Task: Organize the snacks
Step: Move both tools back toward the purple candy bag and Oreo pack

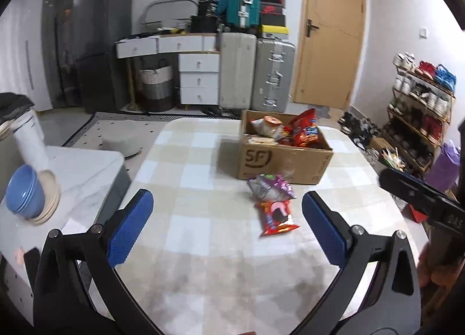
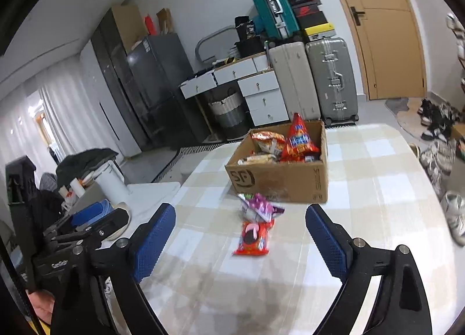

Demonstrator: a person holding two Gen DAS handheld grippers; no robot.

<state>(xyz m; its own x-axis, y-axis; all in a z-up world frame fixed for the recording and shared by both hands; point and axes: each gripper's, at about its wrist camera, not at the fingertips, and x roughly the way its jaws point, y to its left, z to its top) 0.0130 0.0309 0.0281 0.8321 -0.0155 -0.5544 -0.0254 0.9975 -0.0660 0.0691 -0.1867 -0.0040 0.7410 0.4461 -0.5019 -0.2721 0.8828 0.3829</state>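
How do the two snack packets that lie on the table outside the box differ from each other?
The purple and silver crinkled snack packet lies nearer the brown cardboard box; the red flat snack packet lies nearer the grippers. The purple one looks crumpled, the red one smooth. Both rest on the checked tablecloth, still outside the box, touching or overlapping.

Left wrist view: from above the table's (image 1: 203, 262) near edge, looking forward and down along its blue fingers (image 1: 130, 227).
Right wrist view: same near edge, further right, tilted.
Distance: both near the tabletop.
Shared: the cardboard box (image 1: 284, 165) (image 2: 279, 182), two loose snack packets, suitcases, door.
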